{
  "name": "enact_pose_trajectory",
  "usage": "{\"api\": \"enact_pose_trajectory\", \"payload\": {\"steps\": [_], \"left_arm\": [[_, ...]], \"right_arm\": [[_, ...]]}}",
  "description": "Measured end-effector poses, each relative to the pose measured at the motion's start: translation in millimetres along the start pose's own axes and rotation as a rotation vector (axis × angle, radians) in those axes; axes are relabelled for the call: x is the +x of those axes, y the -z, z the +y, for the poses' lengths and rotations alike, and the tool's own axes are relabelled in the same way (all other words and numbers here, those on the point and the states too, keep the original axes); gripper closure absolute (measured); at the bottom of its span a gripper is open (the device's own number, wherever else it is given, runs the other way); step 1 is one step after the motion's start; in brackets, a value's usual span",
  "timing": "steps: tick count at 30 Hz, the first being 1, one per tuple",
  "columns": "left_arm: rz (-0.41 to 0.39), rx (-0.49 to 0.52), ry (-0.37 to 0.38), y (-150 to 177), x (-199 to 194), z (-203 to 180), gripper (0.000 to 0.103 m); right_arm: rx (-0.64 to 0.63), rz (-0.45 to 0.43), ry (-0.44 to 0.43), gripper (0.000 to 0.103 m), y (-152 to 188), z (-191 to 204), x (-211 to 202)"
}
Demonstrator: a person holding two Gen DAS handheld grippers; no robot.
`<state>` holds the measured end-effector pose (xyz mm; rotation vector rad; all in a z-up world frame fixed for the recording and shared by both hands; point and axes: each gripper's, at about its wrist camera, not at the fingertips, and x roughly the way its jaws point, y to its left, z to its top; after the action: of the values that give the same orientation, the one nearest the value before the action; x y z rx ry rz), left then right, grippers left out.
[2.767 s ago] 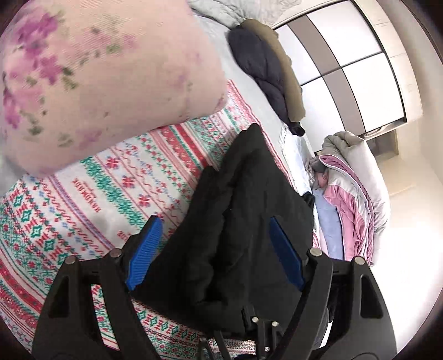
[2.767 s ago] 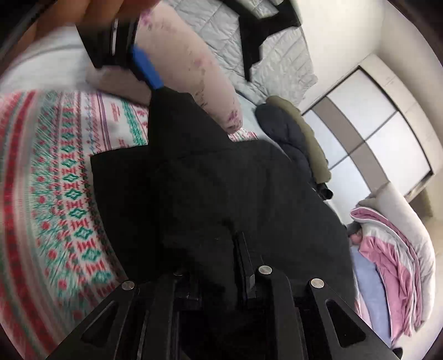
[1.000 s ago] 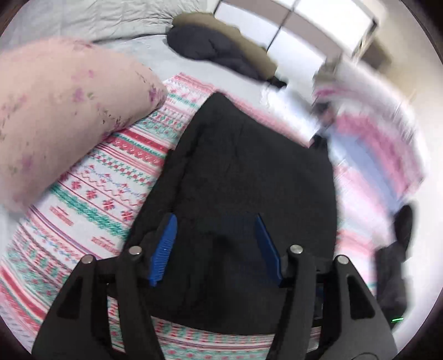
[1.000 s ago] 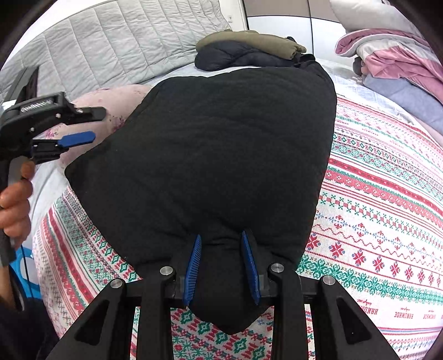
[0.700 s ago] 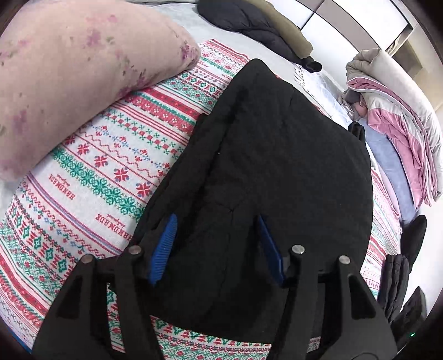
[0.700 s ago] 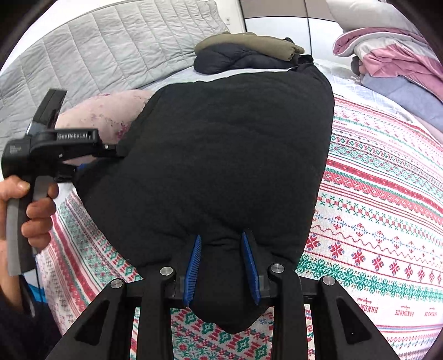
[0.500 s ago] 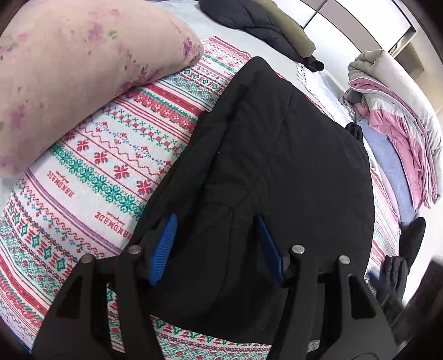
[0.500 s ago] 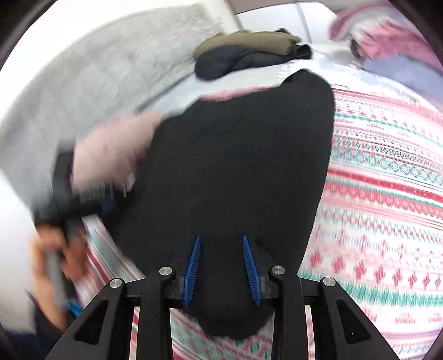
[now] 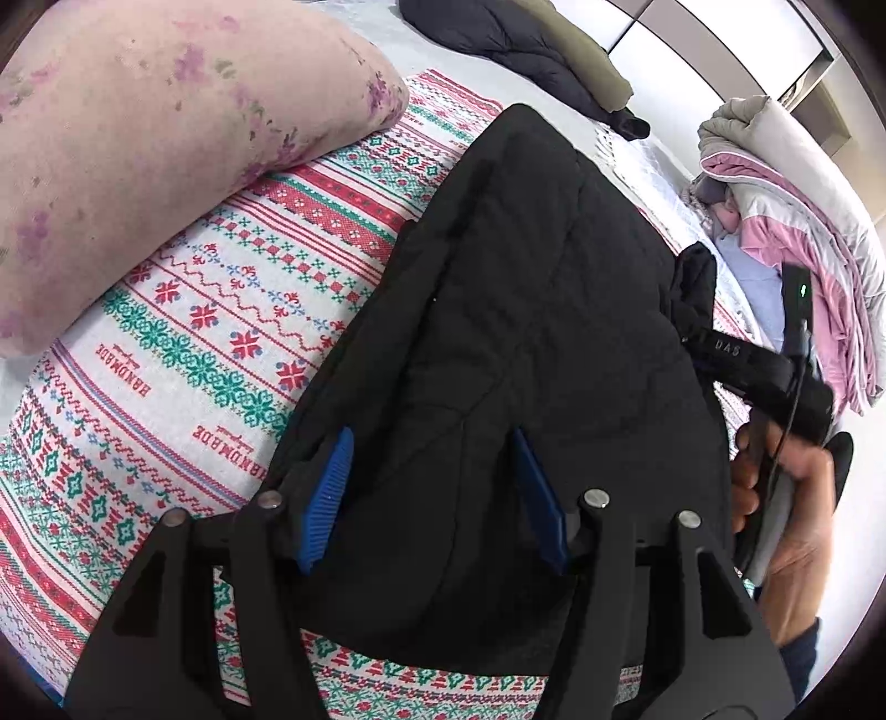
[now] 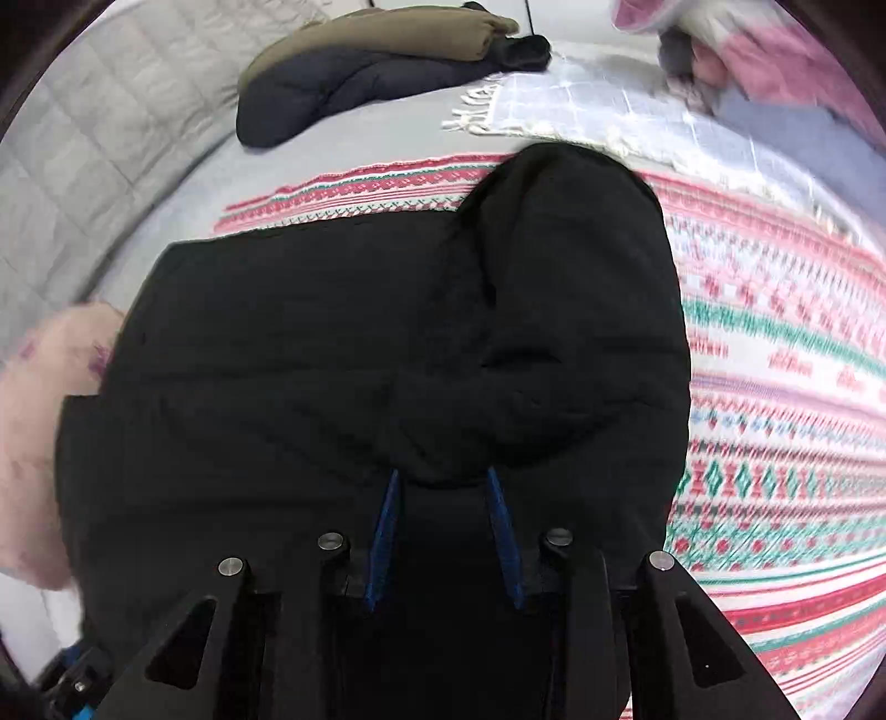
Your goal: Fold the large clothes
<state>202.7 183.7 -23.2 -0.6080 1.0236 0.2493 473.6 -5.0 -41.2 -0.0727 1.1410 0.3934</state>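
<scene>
Left wrist: black jacket (image 9: 531,310) under open left gripper (image 9: 432,443)

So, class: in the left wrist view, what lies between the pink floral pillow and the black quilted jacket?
A bare stretch of the red, green and white patterned blanket separates the pink floral pillow from the black quilted jacket.

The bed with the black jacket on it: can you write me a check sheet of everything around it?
Surface: patterned blanket spread over the bed.
Job's things: black jacket lies on the blanket, partly folded.
Clutter: flowered pillow; dark and olive jackets; pile of pink bedding.
Grippers: left gripper open over the jacket; right gripper open, jacket between its fingers.
Cables: nothing seen.
Surroundings: wardrobe doors.
</scene>
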Motion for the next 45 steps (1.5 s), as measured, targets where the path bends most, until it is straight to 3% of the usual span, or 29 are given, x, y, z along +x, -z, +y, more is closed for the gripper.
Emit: {"api": "enact_pose_trajectory", "payload": {"steps": [7,10,13,16,18,19,21,25,26,28,31,34,36,41,43,45], "left_arm": [[0.004,-0.013,0.013,1,0,1,0.041],[0.006,-0.014,0.018,0,0,2,0.041],[0.008,-0.019,0.024,0,-1,3,0.041],[0.013,-0.024,0.037,-2,-1,7,0.041],[0.002,-0.033,0.043,-3,-3,10,0.041],[-0.003,-0.035,0.039,-4,-3,11,0.041],[0.012,-0.048,0.049,-5,-1,14,0.042],[0.019,-0.03,0.046,-3,0,11,0.041],[0.023,-0.041,0.061,-3,1,13,0.042],[0.028,-0.063,0.087,-4,1,17,0.042],[0.032,-0.075,0.107,-4,0,21,0.042],[0.03,-0.078,0.105,-2,-1,19,0.042],[0.027,-0.081,0.101,-2,-2,18,0.042],[0.016,-0.08,0.108,1,-4,19,0.042],[0.014,-0.077,0.117,2,-6,20,0.042],[0.007,-0.075,0.129,4,-10,21,0.042]], "right_arm": [[-0.017,0.012,0.055,0.067,-7,9,-19],[-0.019,-0.03,-0.092,0.067,-16,38,-45],[-0.131,-0.081,-0.129,0.067,-21,86,-58],[-0.229,-0.034,-0.164,0.066,-20,134,-35],[-0.247,0.042,-0.091,0.066,-11,148,16],[-0.226,0.036,-0.093,0.066,-6,146,31],[-0.149,0.006,-0.167,0.066,-7,130,37],[-0.118,0.009,-0.193,0.065,-6,119,24],[-0.108,0.008,-0.186,0.063,-1,116,15],[-0.081,-0.01,-0.199,0.048,14,110,-15],[-0.078,-0.085,-0.264,0.028,62,84,-75],[-0.034,-0.136,-0.248,0.022,121,35,-119],[0.083,-0.139,-0.252,0.022,160,-10,-136],[0.334,-0.166,-0.337,0.022,202,-82,-125],[0.436,-0.072,-0.409,0.022,214,-102,-105],[0.441,-0.047,-0.471,0.022,214,-106,-96]]}}
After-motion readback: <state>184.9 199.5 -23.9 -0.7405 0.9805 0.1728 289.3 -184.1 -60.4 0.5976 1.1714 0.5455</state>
